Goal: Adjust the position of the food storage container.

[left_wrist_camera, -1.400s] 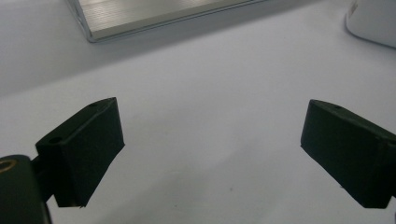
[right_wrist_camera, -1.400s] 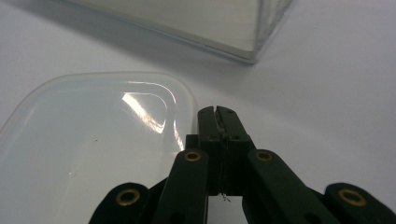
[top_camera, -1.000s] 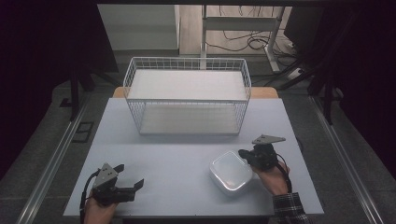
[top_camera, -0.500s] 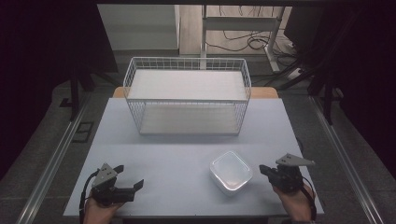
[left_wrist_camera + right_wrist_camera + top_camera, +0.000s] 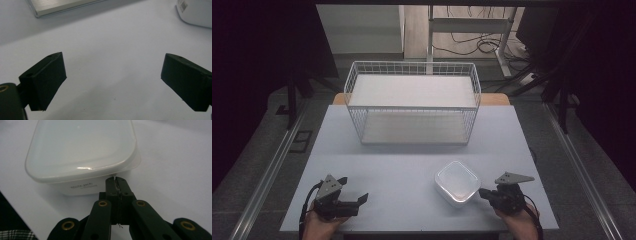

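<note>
A white lidded plastic container [image 5: 457,181] sits on the table [image 5: 402,160], front right of the middle. My right gripper [image 5: 483,193] lies just right of it, shut. In the right gripper view the container [image 5: 80,150] is close ahead, and the right gripper [image 5: 116,181] has its jaws pressed together, tips against the container's wall just under the lid's rim. I cannot tell whether they pinch anything. At the front left, my left gripper [image 5: 358,201] rests open on the table. The left gripper [image 5: 112,82] has bare table between its jaws, and the container [image 5: 197,12] is at the upper right corner.
A white wire basket [image 5: 412,100] with a pale shelf stands at the back middle of the table. Its base edge [image 5: 62,6] is at the top of the left gripper view. Dark floor and cables lie beyond the table.
My right gripper has swung from the container's right side down toward the front edge, then in toward the container's front right corner. The container and the left gripper have stayed put.
</note>
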The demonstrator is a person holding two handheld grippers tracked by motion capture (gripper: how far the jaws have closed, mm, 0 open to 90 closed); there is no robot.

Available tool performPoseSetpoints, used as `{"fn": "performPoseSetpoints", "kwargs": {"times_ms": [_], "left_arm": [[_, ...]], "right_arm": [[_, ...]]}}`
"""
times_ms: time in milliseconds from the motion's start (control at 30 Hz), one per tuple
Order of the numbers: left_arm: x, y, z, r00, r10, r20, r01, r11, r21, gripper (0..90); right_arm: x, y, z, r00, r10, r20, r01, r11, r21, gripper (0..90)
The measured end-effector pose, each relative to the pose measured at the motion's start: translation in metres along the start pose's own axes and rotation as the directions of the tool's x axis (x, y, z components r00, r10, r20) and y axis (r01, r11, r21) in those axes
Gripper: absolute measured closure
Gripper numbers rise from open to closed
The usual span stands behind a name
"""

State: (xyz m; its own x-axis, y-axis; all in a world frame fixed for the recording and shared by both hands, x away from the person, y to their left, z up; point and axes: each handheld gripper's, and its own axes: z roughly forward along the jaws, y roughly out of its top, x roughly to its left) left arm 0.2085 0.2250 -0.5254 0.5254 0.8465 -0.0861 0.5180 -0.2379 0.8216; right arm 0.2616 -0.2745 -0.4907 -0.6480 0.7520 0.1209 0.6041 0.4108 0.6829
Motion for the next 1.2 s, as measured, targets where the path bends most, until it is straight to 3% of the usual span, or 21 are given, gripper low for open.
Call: {"fn": "performPoseSetpoints", "kwargs": {"times_ms": [100, 300, 433, 567, 700, 800, 967, 1200], "left_arm": [[0.0, 0.003, 0.004, 1.0, 0.005, 0.005, -0.005, 1.0, 0.008, 10.8], [0.003, 0.016, 0.019, 0.9973, -0.01, 0.072, 0.01, 0.9999, 0.001, 15.9], [0.0, 0.028, 0.036, 0.9955, 0.001, 0.095, -0.003, 0.9997, 0.023, 27.3], [-0.01, 0.041, 0.053, 0.991, 0.032, 0.13, -0.037, 0.9985, 0.04, 47.3], [-0.022, 0.055, 0.07, 0.9805, 0.045, 0.191, -0.055, 0.9974, 0.048, 75.2], [-0.032, 0.061, 0.081, 0.9763, 0.066, 0.206, -0.079, 0.9955, 0.053, 89.7], [-0.041, 0.062, 0.085, 0.9768, 0.109, 0.184, -0.124, 0.9896, 0.072, 90.0], [-0.037, 0.059, 0.085, 0.979, 0.084, 0.186, -0.099, 0.9922, 0.075, 89.9]], "right_arm": [[-0.003, 0.006, 0.007, 1.0, 0.002, 0.004, -0.002, 1.0, -0.003, 88.9], [-0.007, 0.02, 0.02, 0.9999, -0.012, 0.013, 0.012, 1.0, -0.005, 88.9], [-0.009, 0.028, 0.03, 0.9999, -0.017, -0.001, 0.017, 1.0, -0.006, 88.9], [-0.007, 0.036, 0.04, 0.9997, -0.021, -0.014, 0.021, 1.0, -0.005, 88.9], [-0.003, 0.042, 0.05, 0.9989, -0.035, -0.031, 0.035, 0.999, -0.002, 88.9], [0.004, 0.048, 0.057, 0.9977, -0.053, -0.043, 0.053, 0.999, -0.001, 88.9], [0.015, 0.057, 0.068, 0.9943, -0.079, -0.072, 0.079, 0.997, -0.001, 89.0], [0.026, 0.073, 0.085, 0.9909, -0.105, -0.084, 0.106, 0.994, 0.003, 88.9]]}}
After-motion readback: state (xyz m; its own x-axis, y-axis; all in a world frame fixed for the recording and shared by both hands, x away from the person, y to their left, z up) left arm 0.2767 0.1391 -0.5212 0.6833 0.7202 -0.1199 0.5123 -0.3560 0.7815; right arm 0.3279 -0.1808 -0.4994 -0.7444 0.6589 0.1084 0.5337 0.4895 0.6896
